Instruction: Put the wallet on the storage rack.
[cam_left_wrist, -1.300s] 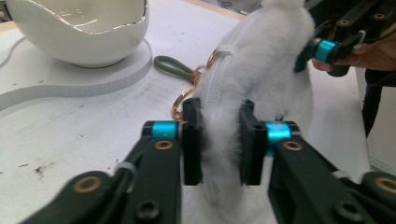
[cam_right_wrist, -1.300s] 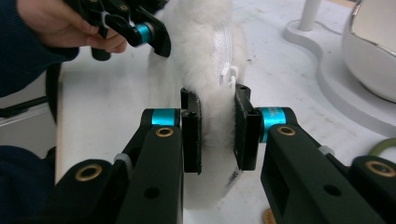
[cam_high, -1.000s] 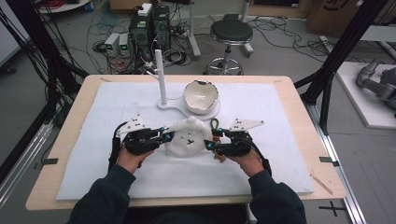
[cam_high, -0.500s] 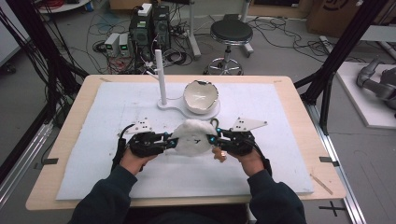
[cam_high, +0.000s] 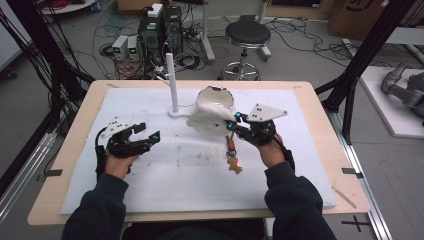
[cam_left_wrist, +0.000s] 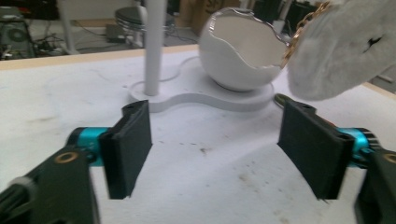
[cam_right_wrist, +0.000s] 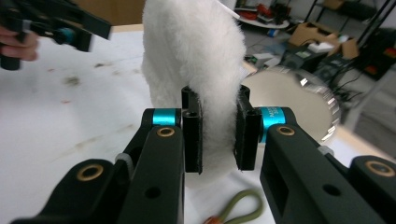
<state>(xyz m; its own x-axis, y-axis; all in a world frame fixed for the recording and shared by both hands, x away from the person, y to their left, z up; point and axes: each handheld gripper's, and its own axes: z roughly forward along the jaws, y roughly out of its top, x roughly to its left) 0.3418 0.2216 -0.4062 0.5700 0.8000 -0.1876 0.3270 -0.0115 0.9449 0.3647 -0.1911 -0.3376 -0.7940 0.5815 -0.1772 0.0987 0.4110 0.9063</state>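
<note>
Left gripper (cam_high: 150, 137) drew aside from the plush toy (cam_high: 210, 119), jaws just opened, nothing between. Right gripper (cam_right_wrist: 218, 133) raised it, jaws clenched on fur; keychain (cam_high: 232, 152) dangling below.

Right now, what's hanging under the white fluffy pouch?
Under the fluffy pouch, held by the right gripper, a keychain charm dangles above the white mat. The pouch's inside is hidden.
</note>
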